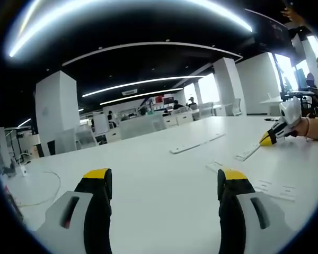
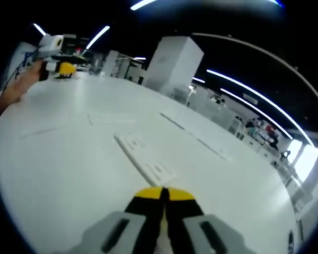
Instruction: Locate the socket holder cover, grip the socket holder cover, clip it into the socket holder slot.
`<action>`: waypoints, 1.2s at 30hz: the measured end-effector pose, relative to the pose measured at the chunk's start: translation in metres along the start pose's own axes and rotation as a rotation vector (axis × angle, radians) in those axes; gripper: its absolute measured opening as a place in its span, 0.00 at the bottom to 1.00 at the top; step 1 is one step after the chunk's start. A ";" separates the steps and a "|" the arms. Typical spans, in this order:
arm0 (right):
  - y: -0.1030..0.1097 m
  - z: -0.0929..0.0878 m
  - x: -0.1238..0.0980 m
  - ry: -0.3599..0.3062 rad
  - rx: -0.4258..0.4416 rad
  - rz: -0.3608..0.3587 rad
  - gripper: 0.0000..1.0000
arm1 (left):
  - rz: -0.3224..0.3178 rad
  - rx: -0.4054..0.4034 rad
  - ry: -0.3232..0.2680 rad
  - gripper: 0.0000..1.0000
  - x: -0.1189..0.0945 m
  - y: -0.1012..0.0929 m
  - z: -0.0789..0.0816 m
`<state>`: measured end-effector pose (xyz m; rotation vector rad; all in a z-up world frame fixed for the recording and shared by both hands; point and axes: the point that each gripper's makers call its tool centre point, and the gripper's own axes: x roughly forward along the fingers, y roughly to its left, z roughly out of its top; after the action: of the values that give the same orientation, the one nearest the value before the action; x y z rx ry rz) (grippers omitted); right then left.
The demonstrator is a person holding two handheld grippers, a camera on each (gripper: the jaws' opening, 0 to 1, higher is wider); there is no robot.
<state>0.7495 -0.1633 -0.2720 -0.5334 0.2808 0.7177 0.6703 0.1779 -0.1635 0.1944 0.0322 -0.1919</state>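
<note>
Left tool (image 1: 164, 182) hovers low over the white bench (image 1: 148, 174), yellow-tipped jaws wide apart and holding nothing. Right tool (image 2: 163, 193) has its jaws pressed together with nothing visibly between them, tips just short of a long flat white strip (image 2: 143, 156), probably the socket holder cover, lying on the bench. In the left gripper view that strip (image 1: 248, 152) lies at the tip of the right tool, beside a second, longer strip (image 1: 196, 143). Several similar flat white pieces lie about, so the wrong one could be chosen. Thin and flush to the bench, the cover may slide away or slip out unless the jaws open first and catch an edge.
</note>
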 end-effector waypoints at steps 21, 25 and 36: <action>0.008 0.003 0.004 -0.022 -0.032 0.001 0.04 | -0.001 0.003 0.007 0.80 0.001 0.000 -0.004; 0.006 0.004 0.004 -0.020 -0.044 -0.003 0.04 | -0.001 0.003 0.006 0.80 0.001 -0.001 -0.004; 0.006 0.003 0.004 -0.022 -0.045 -0.003 0.04 | -0.002 0.003 0.005 0.80 0.001 0.000 -0.003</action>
<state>0.7488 -0.1553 -0.2733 -0.5684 0.2431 0.7277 0.6710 0.1780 -0.1670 0.1979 0.0366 -0.1938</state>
